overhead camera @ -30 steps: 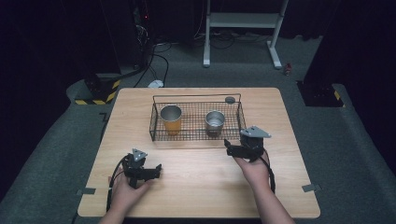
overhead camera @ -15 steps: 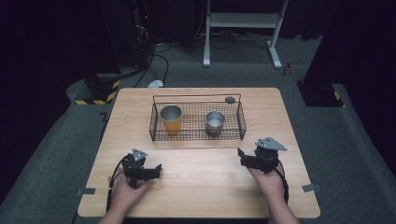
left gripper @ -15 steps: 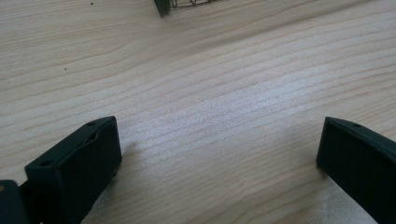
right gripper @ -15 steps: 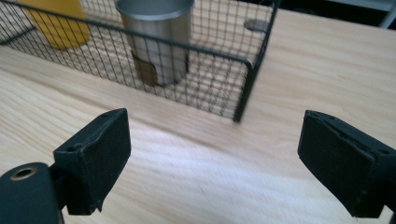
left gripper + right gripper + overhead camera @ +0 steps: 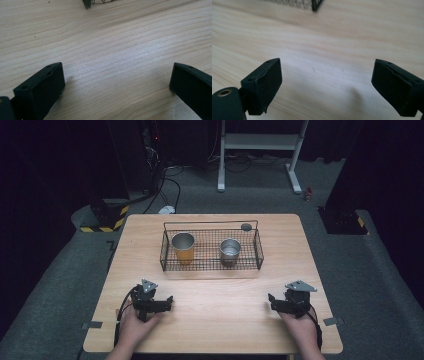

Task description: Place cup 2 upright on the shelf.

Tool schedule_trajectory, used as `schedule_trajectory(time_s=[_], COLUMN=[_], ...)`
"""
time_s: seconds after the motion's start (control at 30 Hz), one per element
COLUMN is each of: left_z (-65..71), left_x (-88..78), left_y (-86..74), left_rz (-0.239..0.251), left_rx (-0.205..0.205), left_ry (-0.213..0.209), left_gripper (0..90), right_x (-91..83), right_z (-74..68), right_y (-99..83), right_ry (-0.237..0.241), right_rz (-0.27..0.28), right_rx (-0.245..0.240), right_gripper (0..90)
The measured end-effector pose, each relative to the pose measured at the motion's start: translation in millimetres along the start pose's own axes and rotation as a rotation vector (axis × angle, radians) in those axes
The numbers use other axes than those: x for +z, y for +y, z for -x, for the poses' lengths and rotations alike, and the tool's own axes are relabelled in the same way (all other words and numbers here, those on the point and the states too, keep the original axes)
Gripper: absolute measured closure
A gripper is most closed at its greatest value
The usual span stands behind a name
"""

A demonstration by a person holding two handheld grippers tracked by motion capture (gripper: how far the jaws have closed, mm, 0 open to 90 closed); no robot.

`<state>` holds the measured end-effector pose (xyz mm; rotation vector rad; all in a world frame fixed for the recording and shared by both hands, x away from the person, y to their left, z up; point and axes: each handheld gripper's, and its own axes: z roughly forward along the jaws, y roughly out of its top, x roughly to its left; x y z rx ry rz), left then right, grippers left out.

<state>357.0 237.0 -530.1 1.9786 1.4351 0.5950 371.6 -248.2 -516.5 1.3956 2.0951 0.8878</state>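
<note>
On the wooden table [image 5: 210, 320], a wire basket [image 5: 211, 265] near the far edge holds an orange cup [image 5: 183, 248] and a steel cup [image 5: 230, 251]. The left gripper [image 5: 169, 302] and right gripper [image 5: 272, 301] rest near the front corners, jaws wide apart, empty. Reaching over the rim could snag wire; the cups' contents are unreadable.

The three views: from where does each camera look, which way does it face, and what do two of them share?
High view: above the person's side, facing forward and down on the table; both hands, left gripper, right gripper.
Left gripper view: on that gripper, facing bare tabletop between open jaws.
Right gripper view: likewise, jaws open.
Shared: a corner of the wire basket at the top edge of both gripper views.
</note>
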Motion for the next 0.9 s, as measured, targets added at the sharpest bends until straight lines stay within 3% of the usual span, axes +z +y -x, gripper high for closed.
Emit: schedule_trajectory(time_s=[0.03,0.07,0.23,0.47,0.9], left_z=[-0.1,-0.1,-0.1,-0.4,-0.7], left_x=[0.0,-0.1,0.0,-0.1,-0.3], left_y=[-0.2,-0.2,-0.2,-0.3,-0.4], left_rz=[0.001,0.001,0.002,0.001,0.002], left_rx=[0.001,0.001,0.001,0.004,0.011], left_ry=[-0.001,-0.001,-0.001,-0.004,-0.007], left_gripper=[0.2,0.2,0.2,0.3,0.7], right_x=[2.1,4.1,2.5,3.0,3.2], right_z=[2.5,6.7,10.1,8.3,8.6], right_y=[-3.3,-7.4,-8.8,-8.4,-8.5], right_ry=[-0.004,0.003,0.001,-0.038,-0.037], right_rz=[-0.007,-0.049,-0.042,-0.038,-0.038], right_rx=[0.005,0.021,0.024,0.05,0.05], right_gripper=[9.8,9.6,11.5,11.8,11.7])
